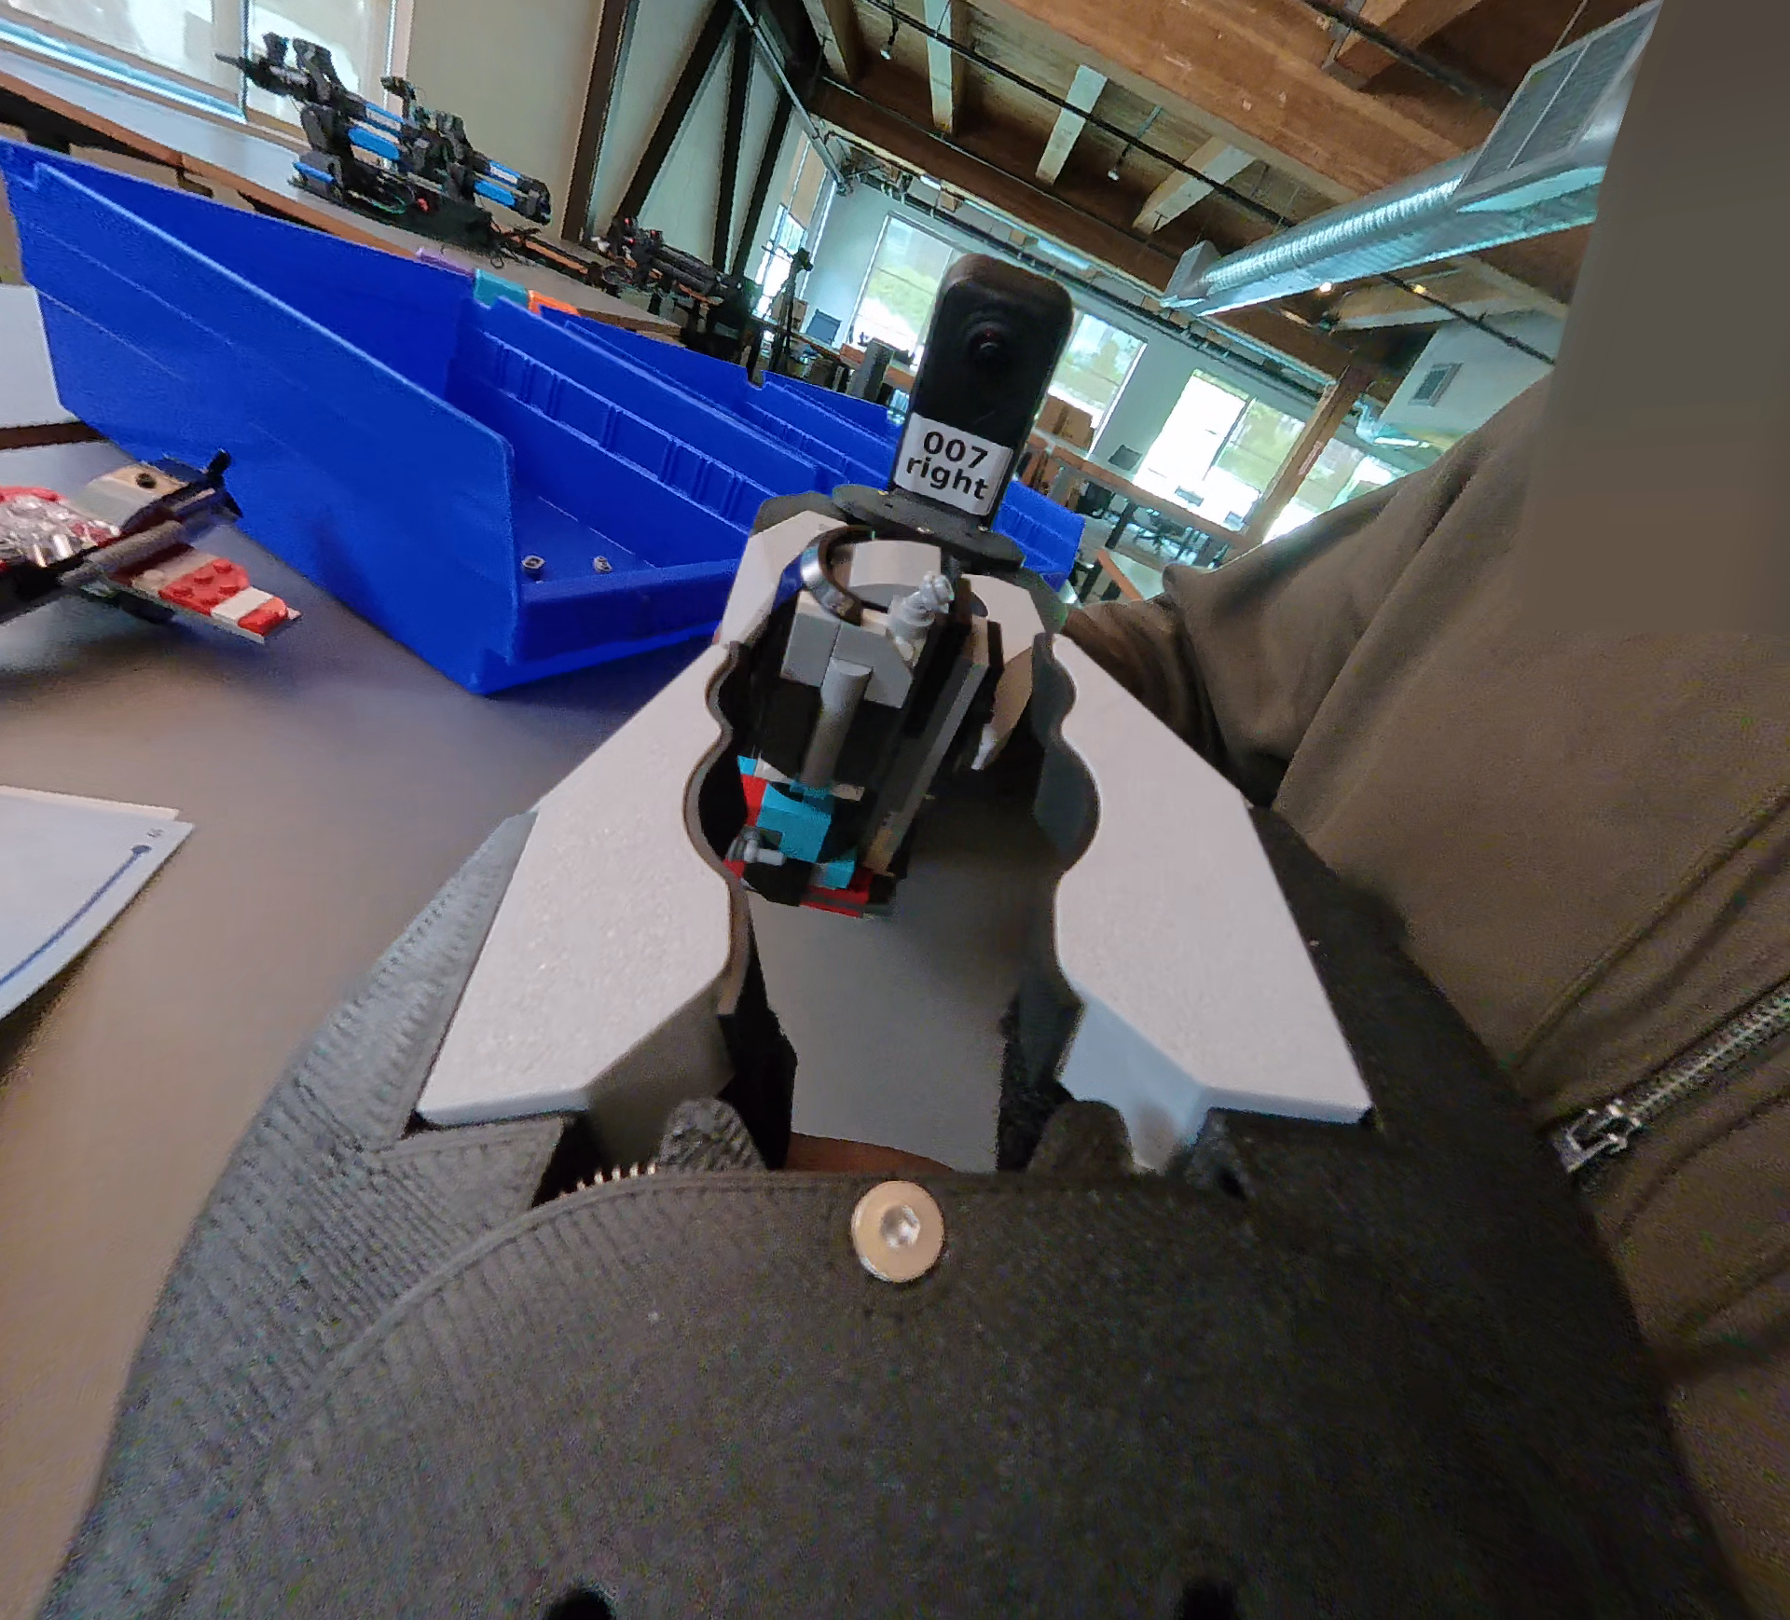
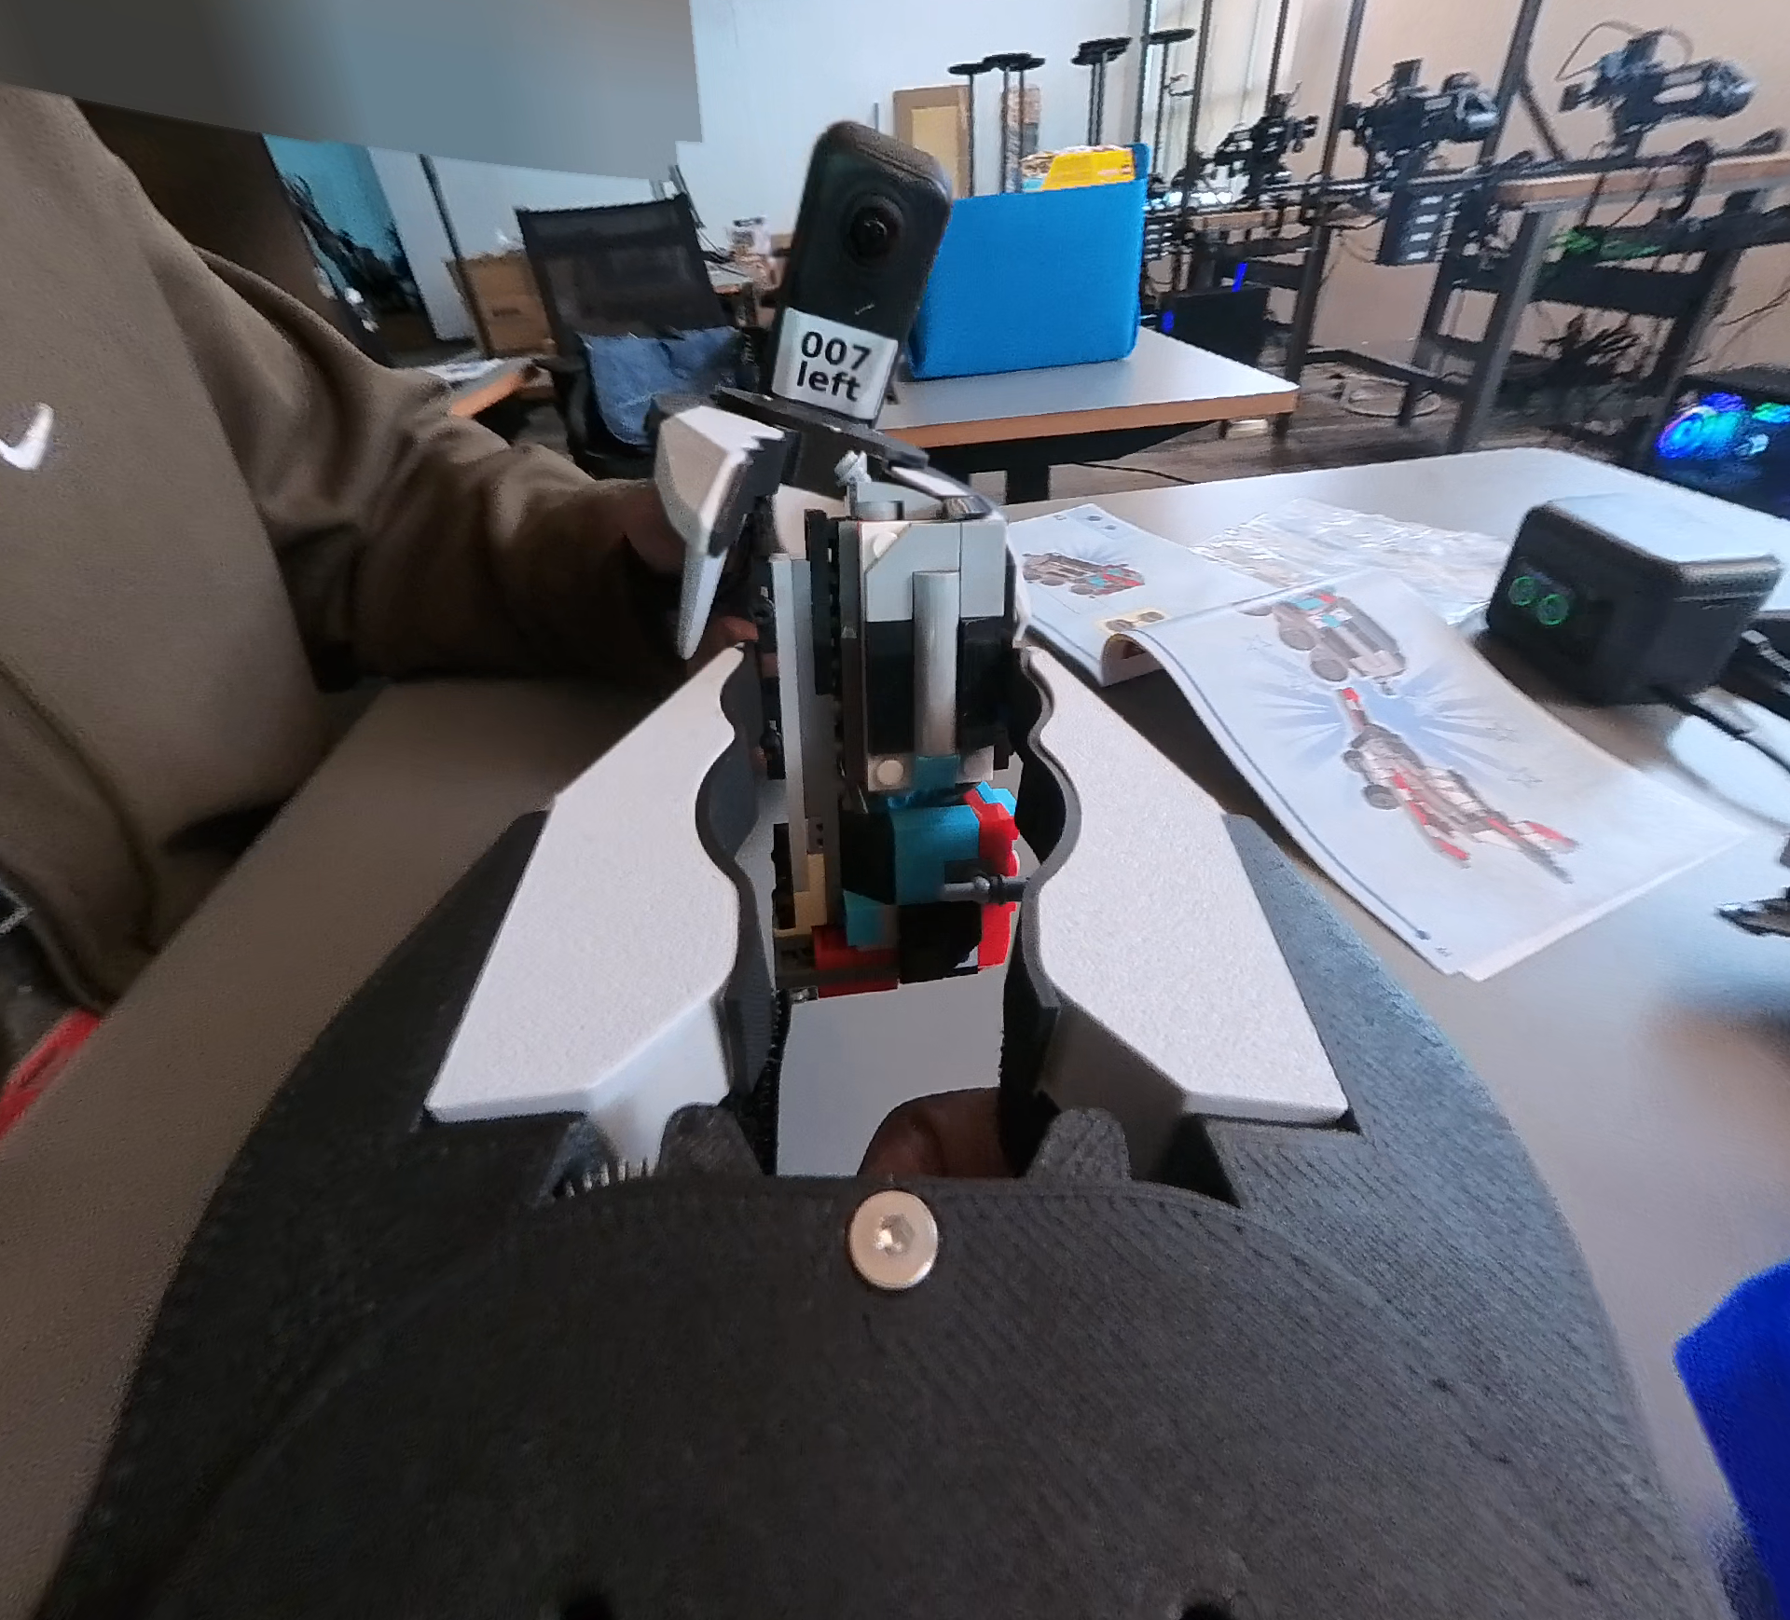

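Right hand-held gripper (image 2: 877, 760) pinches a brick-built model (image 2: 901, 741) of grey, black, teal and red bricks – both pads press its sides, and it stands upright between the fingers, above the desk (image 2: 1511, 1089). Left hand-held gripper (image 1: 877, 731) faces it from the opposite side, jaws spread around the same model – a gap shows beside its right finger (image 1: 1143, 808). An open instruction booklet (image 2: 1404, 760) lies on the desk to the right; a blue bin (image 1: 320, 431) and another brick model (image 1: 145, 547) sit to the left.
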Demonstrator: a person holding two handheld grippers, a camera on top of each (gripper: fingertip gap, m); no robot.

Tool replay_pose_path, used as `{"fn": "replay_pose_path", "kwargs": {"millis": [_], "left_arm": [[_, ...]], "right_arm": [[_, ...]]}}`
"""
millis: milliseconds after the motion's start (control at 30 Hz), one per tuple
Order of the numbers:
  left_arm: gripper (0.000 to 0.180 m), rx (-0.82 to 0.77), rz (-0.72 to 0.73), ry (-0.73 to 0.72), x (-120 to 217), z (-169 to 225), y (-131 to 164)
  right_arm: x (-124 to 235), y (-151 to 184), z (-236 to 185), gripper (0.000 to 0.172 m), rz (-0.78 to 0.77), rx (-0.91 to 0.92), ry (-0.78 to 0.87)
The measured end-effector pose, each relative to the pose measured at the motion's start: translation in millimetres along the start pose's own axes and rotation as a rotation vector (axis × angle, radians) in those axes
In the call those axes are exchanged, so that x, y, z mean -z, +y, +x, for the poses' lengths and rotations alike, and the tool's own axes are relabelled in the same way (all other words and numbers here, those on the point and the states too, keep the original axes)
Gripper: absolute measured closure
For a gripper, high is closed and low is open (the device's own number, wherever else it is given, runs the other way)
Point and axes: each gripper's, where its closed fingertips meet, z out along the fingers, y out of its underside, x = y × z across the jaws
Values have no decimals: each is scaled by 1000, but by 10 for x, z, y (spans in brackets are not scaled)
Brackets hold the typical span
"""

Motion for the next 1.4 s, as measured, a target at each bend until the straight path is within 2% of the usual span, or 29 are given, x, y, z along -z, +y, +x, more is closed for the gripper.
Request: {"fn": "replay_pose_path", "kwargs": {"millis": [267, 833, 1133, 1400], "left_arm": [[128, 150, 30, 34, 11, -67, 9], [133, 85, 52, 39, 28, -59, 0], [133, 42, 15, 27, 31, -57, 35], [130, 58, -28, -39, 93, -194, 44]], "right_arm": [[-12, 31, 1, 121, -29, 118, 54], [-24, 10, -18, 121, -18, 157, 77], [-30, 48, -20, 121, -31, 177, 77], [-7, 124, 131, 121, -90, 246, 174]]}}
